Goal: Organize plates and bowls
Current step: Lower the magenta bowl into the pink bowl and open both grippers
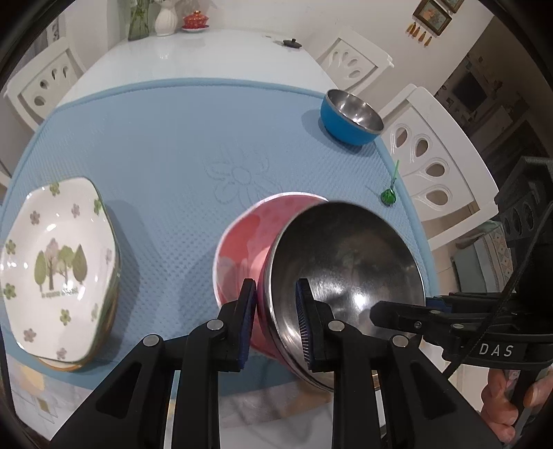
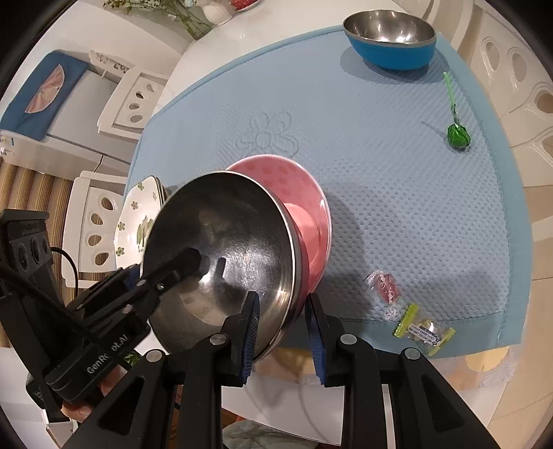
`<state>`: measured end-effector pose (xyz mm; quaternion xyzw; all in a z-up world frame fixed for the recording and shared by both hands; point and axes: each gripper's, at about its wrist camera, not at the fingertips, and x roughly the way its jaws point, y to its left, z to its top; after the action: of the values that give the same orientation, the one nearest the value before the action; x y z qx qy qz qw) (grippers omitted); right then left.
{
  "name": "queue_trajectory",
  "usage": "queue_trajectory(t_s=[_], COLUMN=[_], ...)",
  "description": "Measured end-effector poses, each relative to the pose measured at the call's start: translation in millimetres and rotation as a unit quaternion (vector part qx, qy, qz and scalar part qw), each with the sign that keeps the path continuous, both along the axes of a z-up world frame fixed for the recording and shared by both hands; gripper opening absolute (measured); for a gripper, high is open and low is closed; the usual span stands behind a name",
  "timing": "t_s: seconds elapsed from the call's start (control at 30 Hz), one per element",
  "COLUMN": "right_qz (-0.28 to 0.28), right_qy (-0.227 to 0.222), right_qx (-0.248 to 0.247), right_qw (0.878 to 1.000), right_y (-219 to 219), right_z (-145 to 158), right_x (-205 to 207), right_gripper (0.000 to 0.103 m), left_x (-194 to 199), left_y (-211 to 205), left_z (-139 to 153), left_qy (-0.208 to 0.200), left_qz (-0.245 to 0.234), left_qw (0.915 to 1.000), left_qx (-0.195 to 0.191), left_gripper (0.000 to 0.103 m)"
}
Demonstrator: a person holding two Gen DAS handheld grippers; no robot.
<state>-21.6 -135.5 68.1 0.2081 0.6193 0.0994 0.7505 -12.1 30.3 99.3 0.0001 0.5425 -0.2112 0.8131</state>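
A steel bowl (image 1: 345, 269) (image 2: 224, 235) with a pink outer wall is held tilted at the mat's near edge, its opening facing the cameras. It leans against a pink dotted dish (image 1: 242, 241) (image 2: 297, 193) lying just behind it. My left gripper (image 1: 274, 307) straddles the bowl's left rim. One pad is beside the pink wall and the other stands a little off the steel inside, so it is open. My right gripper (image 2: 281, 311) is shut on the bowl's right rim. A stack of floral plates (image 1: 55, 262) (image 2: 138, 221) lies at the left, and a blue steel-lined bowl (image 1: 345, 121) (image 2: 390, 51) at the far right.
A blue mat (image 1: 166, 145) (image 2: 397, 193) covers the near part of the white table. A green lollipop (image 1: 389, 197) (image 2: 458, 136) and wrapped candies (image 2: 383, 286) lie on its right side. White chairs (image 1: 432, 162) stand around. Vases and a red lidded cup (image 1: 195, 19) sit at the far end.
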Motion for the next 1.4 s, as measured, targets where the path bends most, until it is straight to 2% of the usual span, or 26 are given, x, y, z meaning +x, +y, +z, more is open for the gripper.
queue_trajectory(t_s=[0.07,0.43,0.8,0.97,1.1,1.27,1.4], right_qz=[0.0,-0.025,-0.002,-0.001,-0.017,-0.026,-0.036], right_qy=[-0.002,-0.028,-0.001,-0.001,0.017,-0.029,-0.075], right_qx=[-0.003,-0.013,0.001,-0.013,0.016,0.027,0.023], right_qw=[1.0,0.999,1.0,1.0,1.0,0.999,0.996], right_y=[-1,-23,-16,-16,-27,-40,-58], right_z=[1,17,-2,-9,-14,17,46], right_x=[1,3,4,7,9,18,30], right_gripper=[0.026,0.026,0.026,0.026,0.026,0.026,0.026], left_x=[2,10,19,25,33,50,69], left_y=[1,15,8,4,-2,-17,-35], left_z=[2,7,7,5,7,18,41], left_qy=[-0.004,-0.011,-0.009,-0.003,-0.003,-0.019,-0.054], left_qz=[0.004,0.024,0.017,0.013,0.007,-0.014,-0.034], left_qw=[1.0,0.9996,0.9998,0.9999,0.9999,0.9996,0.9976], left_qx=[0.006,0.008,0.01,0.007,0.008,0.018,0.025], left_gripper=[0.024,0.024,0.024,0.024,0.024,0.024,0.024])
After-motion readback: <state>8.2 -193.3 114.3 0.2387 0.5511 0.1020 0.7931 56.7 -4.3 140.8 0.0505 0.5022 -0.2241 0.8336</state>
